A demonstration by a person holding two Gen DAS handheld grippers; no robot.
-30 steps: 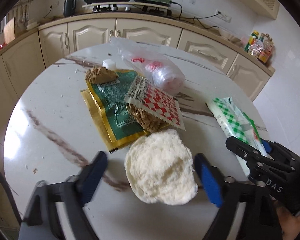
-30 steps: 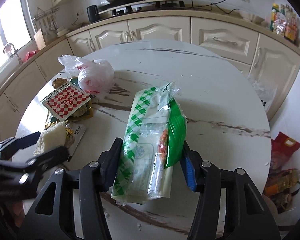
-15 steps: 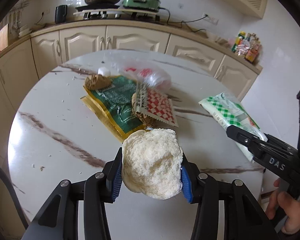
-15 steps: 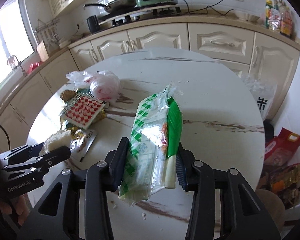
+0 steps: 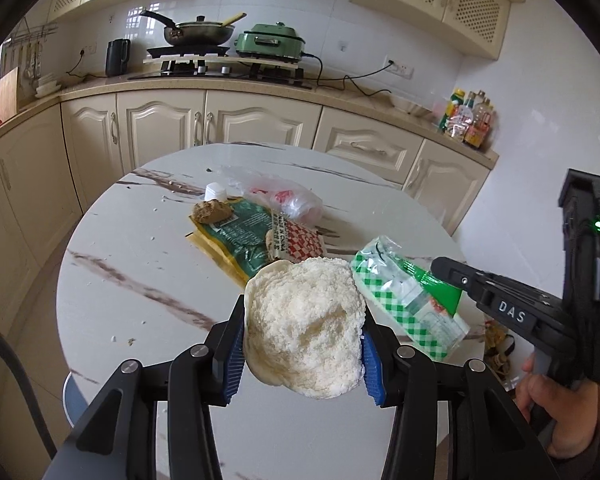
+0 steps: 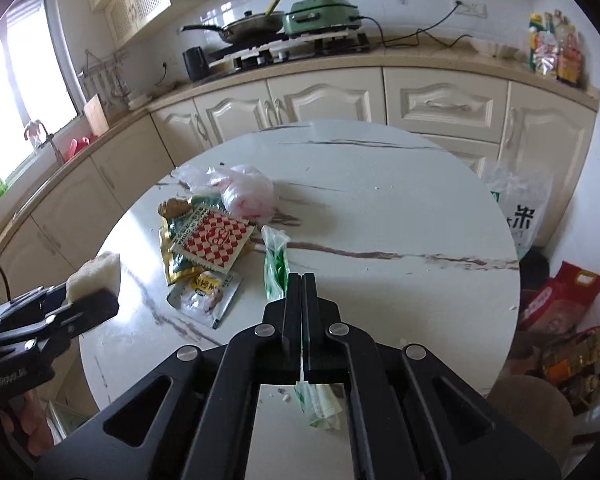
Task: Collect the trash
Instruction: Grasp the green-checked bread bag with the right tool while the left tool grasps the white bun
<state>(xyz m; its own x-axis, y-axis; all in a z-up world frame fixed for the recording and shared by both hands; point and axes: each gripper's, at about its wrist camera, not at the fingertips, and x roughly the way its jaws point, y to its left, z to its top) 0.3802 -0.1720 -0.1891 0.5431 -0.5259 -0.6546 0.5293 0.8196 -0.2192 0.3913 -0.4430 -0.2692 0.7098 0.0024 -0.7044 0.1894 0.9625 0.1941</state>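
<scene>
Two loads: each hand-held gripper already carries one piece of trash above the round white marble-veined tabletop (image 6: pixel 400 208).
Left hand-held gripper (image 5: pixel 303 342): its blue pads pinch a pale, crumbly, half-eaten steamed bun (image 5: pixel 305 328) from both sides; the bun is lifted clear of the tabletop, at the near left.
Right hand-held gripper (image 6: pixel 302 280): pressed almost flat together on a green-and-white checked clear plastic wrapper (image 5: pixel 410 302).
Wrapper axis: long axis runs near to far along the fingers, one end sticking out beyond the tips, the other hanging below them.
Remaining trash: all lies far and left of the right hand-held gripper, ahead of the left one, which is nearer to it.
Pile: a red-and-white checked paper sachet (image 6: pixel 214 240) lies on a green-and-gold foil packet (image 6: pixel 176 256); a crumpled pink-and-clear plastic bag (image 6: pixel 248 194) sits just beyond; a small silver printed sachet (image 6: pixel 206 294) lies nearest.
Also there: a brown bread chunk (image 5: pixel 212 211) on the foil packet's far end, and a small white cap (image 5: pixel 215 191) beside it.
Containers: no bin shows; a printed white plastic bag (image 6: pixel 518 204) hangs off the tabletop's far right edge, contents unseen.
Judgement: both loads likely need dropping before the pile is touched.
</scene>
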